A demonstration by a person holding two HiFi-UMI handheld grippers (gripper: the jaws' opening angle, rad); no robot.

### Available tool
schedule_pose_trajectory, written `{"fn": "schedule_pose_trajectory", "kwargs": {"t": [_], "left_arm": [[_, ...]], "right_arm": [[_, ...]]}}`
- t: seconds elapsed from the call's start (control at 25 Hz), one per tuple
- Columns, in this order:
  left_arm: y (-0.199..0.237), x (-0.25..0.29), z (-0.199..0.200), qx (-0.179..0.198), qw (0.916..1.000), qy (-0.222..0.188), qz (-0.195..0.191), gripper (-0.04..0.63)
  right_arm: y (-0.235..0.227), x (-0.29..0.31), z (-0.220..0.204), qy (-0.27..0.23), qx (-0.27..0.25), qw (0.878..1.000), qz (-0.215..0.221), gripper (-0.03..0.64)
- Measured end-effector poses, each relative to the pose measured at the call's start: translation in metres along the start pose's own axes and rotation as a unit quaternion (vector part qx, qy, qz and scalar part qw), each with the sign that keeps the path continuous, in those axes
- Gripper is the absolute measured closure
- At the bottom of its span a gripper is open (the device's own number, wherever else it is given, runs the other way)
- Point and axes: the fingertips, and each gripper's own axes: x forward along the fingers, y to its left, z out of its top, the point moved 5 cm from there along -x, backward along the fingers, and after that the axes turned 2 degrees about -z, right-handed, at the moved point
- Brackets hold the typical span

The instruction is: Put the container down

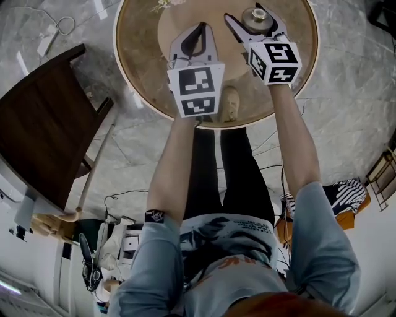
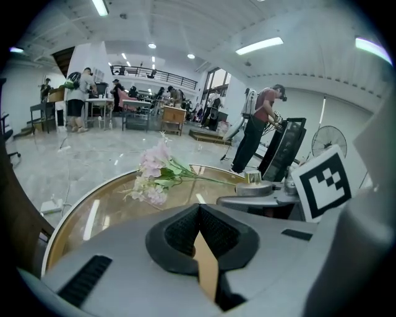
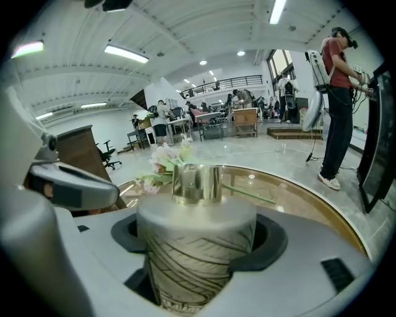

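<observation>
The container point(image 3: 195, 247) is a pale cylinder with a leaf-line pattern and a gold metal top. My right gripper point(image 3: 198, 238) is shut on its body. In the head view the container point(image 1: 257, 18) sits in the right gripper point(image 1: 255, 26) over the far right part of the round glass table point(image 1: 139, 62). I cannot tell whether its base touches the glass. My left gripper point(image 1: 199, 30) hovers just to its left, shut on nothing. In the left gripper view the left gripper point(image 2: 199, 213) has its pads meeting, and the container's top point(image 2: 252, 179) shows to the right.
A bunch of pink and white flowers point(image 2: 154, 176) lies on the far side of the table. A dark wooden chair point(image 1: 43, 124) stands to the left. Cables trail on the floor. A person point(image 2: 257, 124) stands beyond the table beside a fan point(image 2: 328, 139).
</observation>
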Motion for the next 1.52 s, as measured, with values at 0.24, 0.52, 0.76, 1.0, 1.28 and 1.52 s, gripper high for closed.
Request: {"fn": "schedule_pose_trajectory", "kwargs": {"t": [0.24,0.52,0.76,1.0,1.28,1.52], "left_arm": [[0.014,0.003,0.000,-0.013,0.9999,0.003,0.005,0.571],[0.032,0.017,0.002,-0.023,0.9997,-0.001,0.007,0.571],[0.038,0.013,0.005,-0.023,0.9997,-0.004,0.005,0.571],[0.044,0.005,0.003,-0.028,0.9996,-0.002,0.007,0.571],[0.043,-0.006,0.005,-0.025,0.9997,-0.005,0.004,0.571],[0.035,-0.013,0.001,-0.029,0.9995,-0.004,0.009,0.571]], "right_arm": [[-0.007,0.036,0.028,-0.011,-0.018,1.000,-0.005,0.255],[0.002,0.065,0.036,-0.009,-0.057,0.998,-0.002,0.255],[0.004,0.069,0.036,-0.013,-0.069,0.998,-0.001,0.255],[0.004,0.064,0.028,0.000,-0.059,0.998,0.000,0.250],[0.005,0.052,0.012,0.036,-0.071,0.997,0.000,0.242],[0.005,0.048,0.000,0.079,-0.081,0.994,0.004,0.242]]}}
